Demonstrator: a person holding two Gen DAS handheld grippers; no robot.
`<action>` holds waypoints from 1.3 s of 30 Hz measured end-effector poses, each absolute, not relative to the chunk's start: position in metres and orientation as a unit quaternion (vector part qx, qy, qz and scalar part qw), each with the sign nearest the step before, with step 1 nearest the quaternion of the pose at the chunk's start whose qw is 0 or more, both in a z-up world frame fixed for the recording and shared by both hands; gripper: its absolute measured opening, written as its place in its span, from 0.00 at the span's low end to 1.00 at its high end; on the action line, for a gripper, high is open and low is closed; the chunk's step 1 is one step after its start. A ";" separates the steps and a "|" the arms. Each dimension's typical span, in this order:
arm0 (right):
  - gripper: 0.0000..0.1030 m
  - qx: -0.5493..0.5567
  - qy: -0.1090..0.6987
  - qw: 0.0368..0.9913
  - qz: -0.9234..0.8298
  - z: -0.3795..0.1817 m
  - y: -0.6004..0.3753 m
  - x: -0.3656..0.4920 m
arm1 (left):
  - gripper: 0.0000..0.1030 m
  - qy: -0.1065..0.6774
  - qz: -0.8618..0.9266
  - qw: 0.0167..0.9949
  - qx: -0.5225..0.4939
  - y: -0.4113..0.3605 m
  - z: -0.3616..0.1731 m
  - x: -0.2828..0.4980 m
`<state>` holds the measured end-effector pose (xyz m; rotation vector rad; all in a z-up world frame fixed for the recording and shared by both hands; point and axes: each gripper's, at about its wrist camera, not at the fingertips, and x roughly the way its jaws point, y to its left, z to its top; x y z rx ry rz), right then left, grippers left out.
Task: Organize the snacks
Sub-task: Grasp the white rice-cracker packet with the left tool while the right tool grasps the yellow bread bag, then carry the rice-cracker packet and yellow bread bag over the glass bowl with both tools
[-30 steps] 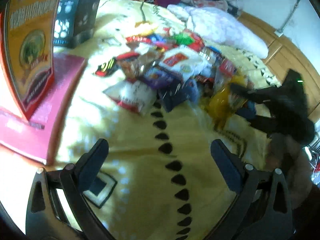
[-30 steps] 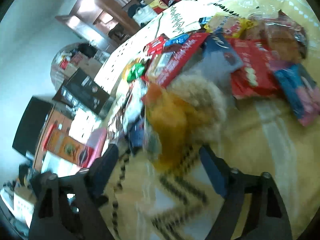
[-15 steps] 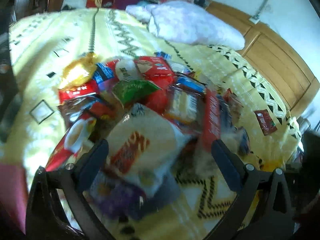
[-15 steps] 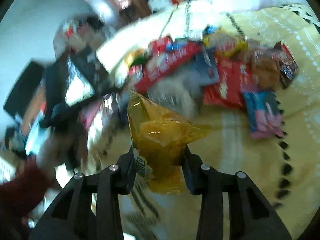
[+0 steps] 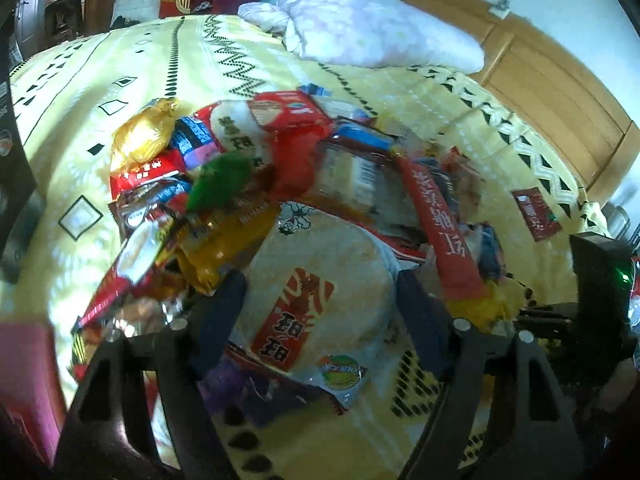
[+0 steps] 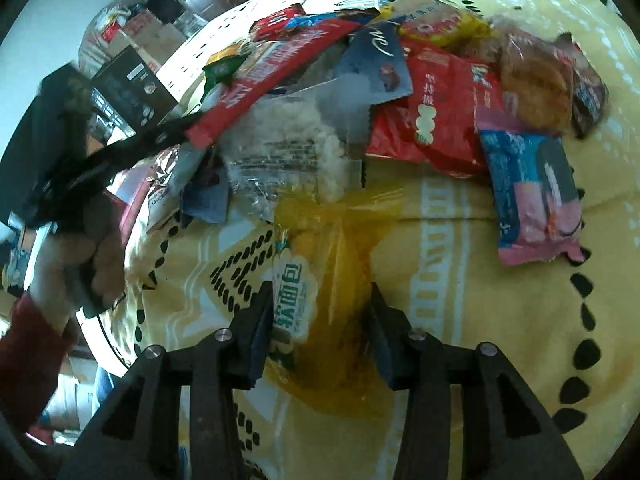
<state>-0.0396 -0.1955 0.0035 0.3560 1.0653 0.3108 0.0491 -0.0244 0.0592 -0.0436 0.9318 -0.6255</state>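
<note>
Left gripper (image 5: 316, 304), jaws closing around a round white rice-cracker pack (image 5: 320, 280) at the near edge of the snack pile (image 5: 256, 168). Right gripper (image 6: 320, 320), jaws easing apart, pads against a yellow bread bag (image 6: 332, 280) on the yellow bedspread (image 6: 500, 320).

Right gripper (image 6: 318, 322) low in view, jaws easing apart, yellow snack bag (image 6: 332, 276) between the pads and seemingly still touched on both sides. Beyond it, a clear rice-cracker pack (image 6: 288, 140), a red packet (image 6: 436, 120) and a blue-pink packet (image 6: 532, 196) heaped on the yellow bedspread (image 6: 500, 320). Left gripper (image 6: 100, 160) blurred at the left edge.
</note>
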 end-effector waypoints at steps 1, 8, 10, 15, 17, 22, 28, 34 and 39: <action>0.47 0.170 0.497 0.838 0.145 0.002 -0.194 -0.042 | 0.75 0.438 -0.294 0.849 -0.022 -0.024 0.060 0.046; 0.44 0.161 0.482 0.851 0.131 0.000 -0.186 -0.048 | 0.77 0.436 -0.273 0.857 -0.027 -0.025 0.047 0.056; 0.42 0.164 0.472 0.856 0.130 0.005 -0.185 -0.049 | 0.75 0.437 -0.269 0.858 -0.018 -0.026 0.046 0.055; 0.40 0.169 0.440 0.871 0.141 0.028 -0.184 -0.061 | 0.74 0.414 -0.263 0.871 -0.030 -0.015 0.069 0.037; 0.40 0.170 0.426 0.877 0.147 0.040 -0.184 -0.066 | 0.74 0.393 -0.262 0.881 -0.034 -0.010 0.087 0.026; 0.40 0.164 0.396 0.891 0.153 0.068 -0.182 -0.076 | 0.74 0.327 -0.241 0.914 -0.020 0.002 0.144 -0.004; 0.40 0.137 0.349 0.913 0.159 0.124 -0.168 -0.074 | 0.74 0.261 -0.167 0.951 -0.010 0.042 0.211 -0.028; 0.40 0.107 0.304 0.929 0.184 0.186 -0.134 -0.058 | 0.74 0.236 -0.057 0.970 -0.001 0.110 0.248 -0.041; 0.40 0.071 0.267 0.930 0.242 0.242 -0.067 -0.039 | 0.74 0.238 0.049 0.970 -0.011 0.184 0.266 -0.051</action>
